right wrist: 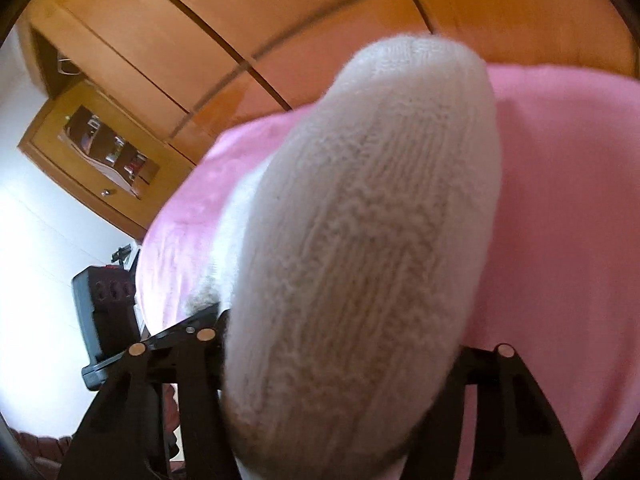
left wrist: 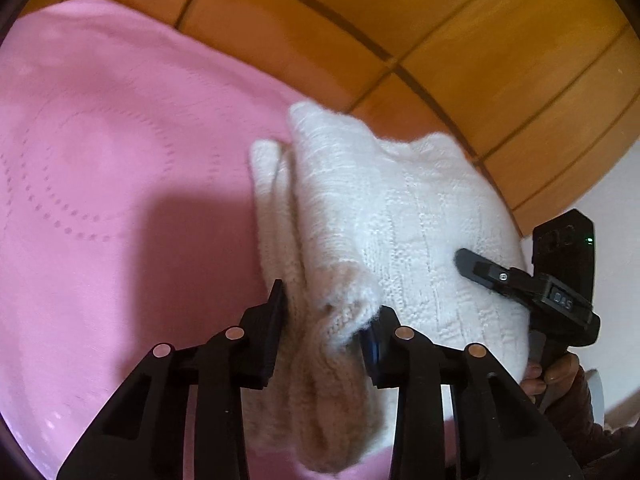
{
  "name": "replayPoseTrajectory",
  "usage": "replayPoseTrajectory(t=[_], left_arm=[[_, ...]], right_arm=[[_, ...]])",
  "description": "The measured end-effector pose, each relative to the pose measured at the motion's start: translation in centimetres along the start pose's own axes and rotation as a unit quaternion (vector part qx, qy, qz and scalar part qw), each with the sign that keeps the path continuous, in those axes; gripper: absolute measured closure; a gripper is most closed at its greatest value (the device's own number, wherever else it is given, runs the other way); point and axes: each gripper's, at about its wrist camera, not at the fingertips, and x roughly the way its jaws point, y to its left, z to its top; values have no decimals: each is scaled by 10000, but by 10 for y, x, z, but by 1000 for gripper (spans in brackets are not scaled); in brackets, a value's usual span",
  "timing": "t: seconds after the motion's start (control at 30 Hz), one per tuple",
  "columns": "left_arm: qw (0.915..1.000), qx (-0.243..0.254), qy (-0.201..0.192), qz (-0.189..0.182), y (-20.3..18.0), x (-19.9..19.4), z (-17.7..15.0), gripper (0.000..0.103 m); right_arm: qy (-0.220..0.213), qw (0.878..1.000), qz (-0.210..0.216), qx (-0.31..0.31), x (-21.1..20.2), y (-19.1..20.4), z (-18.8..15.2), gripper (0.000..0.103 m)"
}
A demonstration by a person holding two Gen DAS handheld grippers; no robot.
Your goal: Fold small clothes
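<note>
White knit garment (left wrist: 404, 216): on pink bedspread (left wrist: 100, 152). Left gripper (left wrist: 326, 332) clamped on its 6 o'clock edge; right gripper (right wrist: 344, 360) grip hidden, cannot tell. Align edges before releasing.

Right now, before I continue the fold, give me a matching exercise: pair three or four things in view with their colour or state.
Things:
1. fuzzy knitted garment
2. smooth bed cover
3. panelled wooden wardrobe
4. left tool

Descriptions:
A. orange-brown
B. cream white
C. closed on knit fabric
D. pink

Pairs: 1-B, 2-D, 3-A, 4-C
</note>
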Motion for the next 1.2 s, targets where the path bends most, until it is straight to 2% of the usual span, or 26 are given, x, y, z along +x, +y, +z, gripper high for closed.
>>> replayPoseTrajectory(t=[0.1, 0.23, 0.3, 0.43, 0.53, 0.6, 0.63, 0.7, 0.73, 0.8, 0.87, 0.93, 1.03, 1.13, 1.2], left_arm=[[9991, 329, 183, -195, -35, 17, 0, 71], [9935, 899, 443, -536, -98, 52, 6, 75], [9875, 1267, 586, -730, -142, 78, 10, 75], [9770, 1735, 935, -812, -212, 132, 7, 75], [9678, 2112, 1169, -706, -260, 167, -5, 75], [9616, 2368, 1344, -346, -281, 191, -19, 75], [9557, 2569, 1438, -68, -290, 204, -29, 75], [9479, 2836, 1434, 214, -289, 218, -43, 75], [9450, 2981, 1307, 318, -292, 218, -49, 73], [9415, 3140, 1156, 414, -293, 214, -55, 73], [9415, 3168, 1037, 492, -291, 205, -57, 73], [9433, 3134, 961, 529, -280, 198, -56, 73], [9465, 3054, 881, 565, -283, 196, -63, 73], [9481, 3001, 816, 656, -285, 195, -65, 73], [9488, 2961, 803, 752, -288, 194, -68, 73]], right_arm=[[-387, 9992, -86, -44, -39, -1, -8, 48], [-861, 9955, -387, 121, -99, -34, -14, 48], [-1092, 9918, -594, 285, -128, -54, -19, 48], [-1560, 9790, -1087, 729, -185, -100, -34, 48], [-1651, 9687, -1440, 1164, -209, -140, -51, 48], [-1584, 9611, -1687, 1506, -214, -169, -65, 47], [-1541, 9581, -1758, 1656, -213, -181, -72, 44], [-1453, 9529, -1752, 2003, -207, -201, -88, 37], [-1496, 9501, -1742, 2112, -205, -205, -94, 32], [-1605, 9464, -1800, 2149, -208, -208, -92, 22], [-1705, 9391, -2252, 1958, -216, -195, -93, 18], [-1839, 9291, -2697, 1739, -231, -181, -90, 18], [-2053, 9147, -3223, 1313, -241, -142, -82, 29], [-2040, 9137, -3396, 912, -239, -123, -88, 41], [-1700, 9204, -3409, 877, -221, -127, -88, 43]])
